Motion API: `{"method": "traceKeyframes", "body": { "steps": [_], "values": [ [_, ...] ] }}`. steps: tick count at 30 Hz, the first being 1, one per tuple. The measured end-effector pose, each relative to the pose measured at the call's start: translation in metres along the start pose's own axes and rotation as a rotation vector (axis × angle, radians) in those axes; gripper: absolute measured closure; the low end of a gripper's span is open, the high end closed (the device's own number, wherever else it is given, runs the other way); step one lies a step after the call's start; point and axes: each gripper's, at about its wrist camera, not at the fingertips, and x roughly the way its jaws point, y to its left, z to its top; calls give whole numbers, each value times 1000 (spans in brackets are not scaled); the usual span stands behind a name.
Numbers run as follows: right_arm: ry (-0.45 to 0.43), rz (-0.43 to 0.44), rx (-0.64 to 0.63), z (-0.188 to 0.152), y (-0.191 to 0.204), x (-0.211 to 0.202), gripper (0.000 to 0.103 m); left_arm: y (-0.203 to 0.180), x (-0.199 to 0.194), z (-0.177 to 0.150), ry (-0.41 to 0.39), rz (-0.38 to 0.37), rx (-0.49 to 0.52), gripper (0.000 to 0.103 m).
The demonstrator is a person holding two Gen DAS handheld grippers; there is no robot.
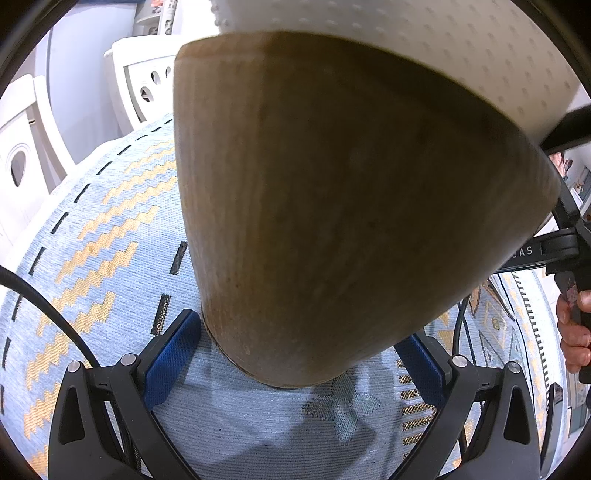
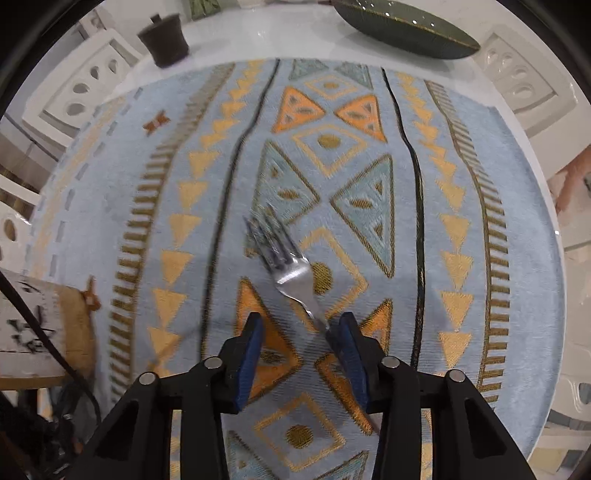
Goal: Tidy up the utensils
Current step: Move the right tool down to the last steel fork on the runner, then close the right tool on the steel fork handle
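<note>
In the left wrist view a wooden cone-shaped utensil holder (image 1: 332, 203) with a white perforated upper part stands on the patterned cloth. My left gripper (image 1: 299, 332) has its blue pads against both sides of the holder's base. A silver fork (image 2: 284, 266) lies on the cloth in the right wrist view, tines pointing away and to the left. My right gripper (image 2: 301, 321) points steeply down over its handle. The fork's neck runs along the tip of the right pad (image 2: 351, 343), while the left pad (image 2: 251, 350) stands well apart from it. The handle's end is hidden under the right finger.
A light blue cloth (image 2: 517, 221) with orange and gold patterns covers the white table. At the back stand a dark cup (image 2: 164, 38) and a dark green leaf-shaped dish (image 2: 406, 29). White chairs (image 2: 85, 88) ring the table. A person's hand (image 1: 574, 332) shows at the right edge.
</note>
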Motion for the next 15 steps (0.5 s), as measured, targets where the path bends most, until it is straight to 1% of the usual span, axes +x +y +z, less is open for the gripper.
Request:
{"method": "traceKeyframes", "body": {
  "steps": [2, 4, 7, 10, 12, 15],
  "values": [
    [-9, -27, -7, -2, 0, -2, 82, 1, 0, 0, 1, 3, 2, 1],
    [-13, -18, 5, -5, -2, -3, 87, 1, 1, 0, 2, 5, 4, 1],
    [-5, 12, 35, -10, -10, -6, 90, 4, 1, 0, 2, 5, 4, 1],
    [21, 53, 82, -23, -20, -12, 93, 4, 1, 0, 2, 5, 4, 1],
    [41, 81, 116, -36, -25, -16, 94, -4, 2, 1, 2, 6, 4, 1],
    [84, 123, 163, -62, -33, -22, 94, -3, 2, 1, 2, 7, 5, 1]
  ]
}}
